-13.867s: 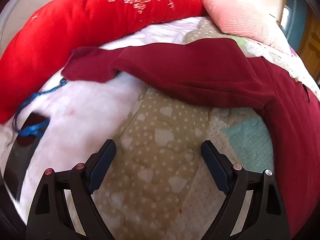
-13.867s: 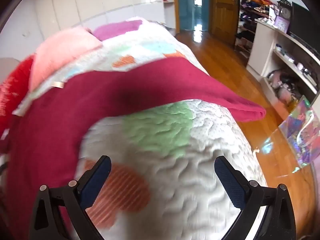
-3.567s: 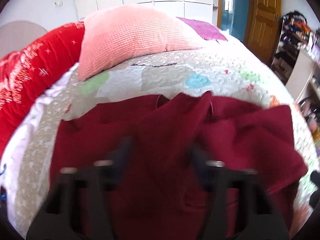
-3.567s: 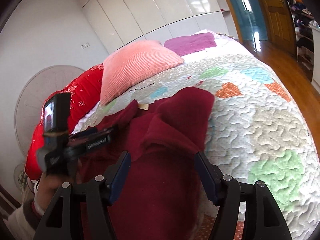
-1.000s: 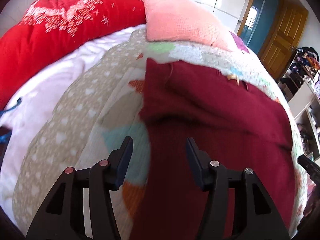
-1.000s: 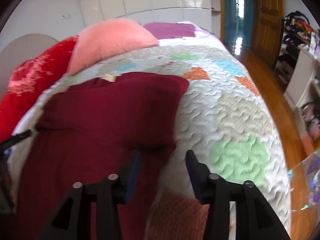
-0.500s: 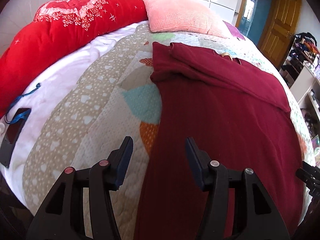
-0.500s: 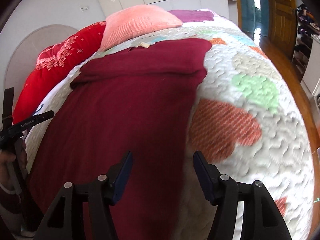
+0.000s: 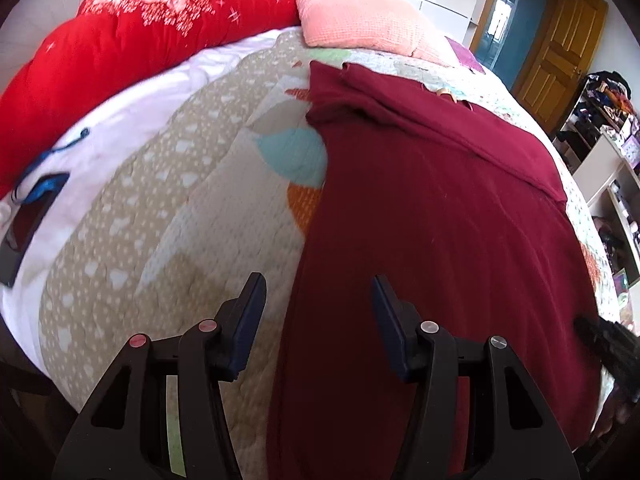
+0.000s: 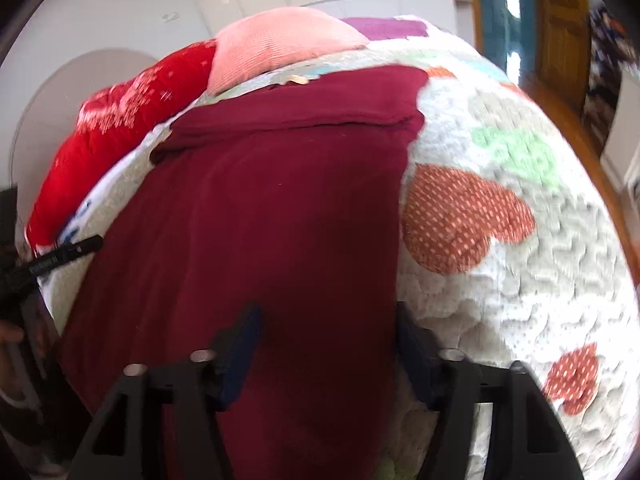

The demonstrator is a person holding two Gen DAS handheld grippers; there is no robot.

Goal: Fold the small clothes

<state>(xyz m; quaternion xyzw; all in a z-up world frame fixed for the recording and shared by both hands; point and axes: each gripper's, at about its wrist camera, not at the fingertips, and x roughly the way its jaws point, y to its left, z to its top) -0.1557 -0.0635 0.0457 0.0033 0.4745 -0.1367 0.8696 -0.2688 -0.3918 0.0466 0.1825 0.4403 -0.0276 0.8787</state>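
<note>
- Fingers [image 9: 256, 312] of the left gripper [image 9: 318, 320] are seen parted, straddling the left edge of the maroon garment [image 9: 440, 240] without pinching it.
- Right gripper [image 10: 324, 344] jaws have just been closing; its blurred fingers [image 10: 240, 340] bracket the garment's right edge, no grip yet evident.
- Garment is laid flat on the quilt [image 9: 160, 220], far end already folded over; both near corners are judged to be lined up for lifting.

Garment [image 9: 440, 208] lies on quilt [image 9: 168, 208] (pillows [image 9: 352, 20] behind).

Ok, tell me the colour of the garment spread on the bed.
Dark red, maroon: the garment shows best in the left wrist view.
</note>
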